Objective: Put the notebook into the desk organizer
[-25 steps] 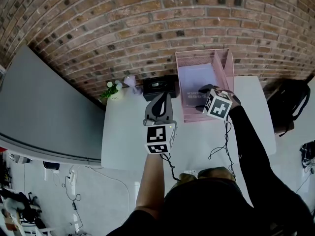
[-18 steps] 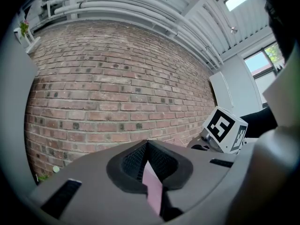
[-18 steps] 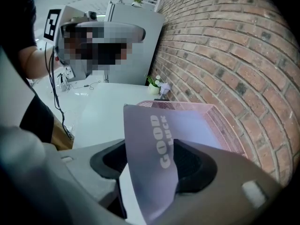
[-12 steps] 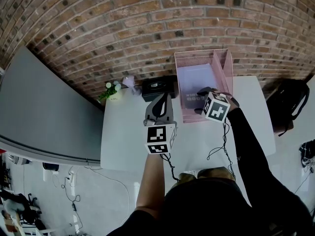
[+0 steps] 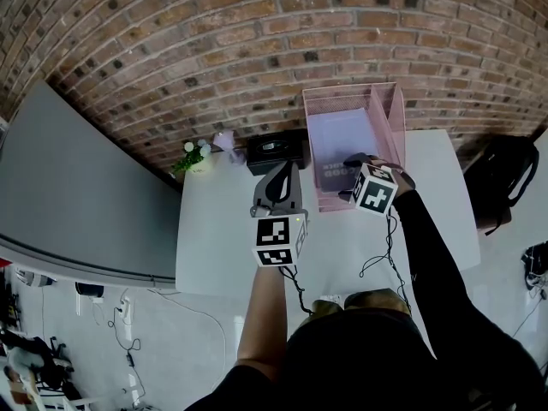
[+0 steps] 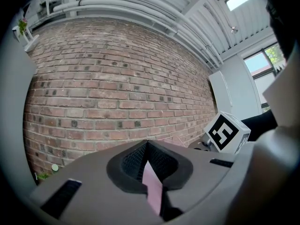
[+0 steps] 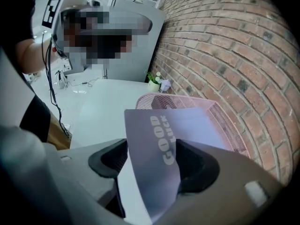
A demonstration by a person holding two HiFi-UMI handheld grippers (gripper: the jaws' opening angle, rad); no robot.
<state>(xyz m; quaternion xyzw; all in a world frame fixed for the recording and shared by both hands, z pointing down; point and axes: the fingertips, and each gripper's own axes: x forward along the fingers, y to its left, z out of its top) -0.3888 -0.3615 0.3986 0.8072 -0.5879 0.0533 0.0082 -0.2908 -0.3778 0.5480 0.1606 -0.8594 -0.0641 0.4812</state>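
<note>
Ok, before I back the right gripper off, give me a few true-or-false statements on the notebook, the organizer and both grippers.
1. The notebook has GOOD LUCK printed on its cover. True.
2. The pink mesh desk organizer stands at the far edge of the table, by the brick wall. True.
3. The notebook lies wholly on bare table, outside the desk organizer. False: it reaches into the organizer's wide compartment.
4. The right gripper is empty. False: its jaws have just been opening, and the notebook's near end is between them.
5. The left gripper grips the desk organizer. False: it hovers over the table, apart from the organizer.
</note>
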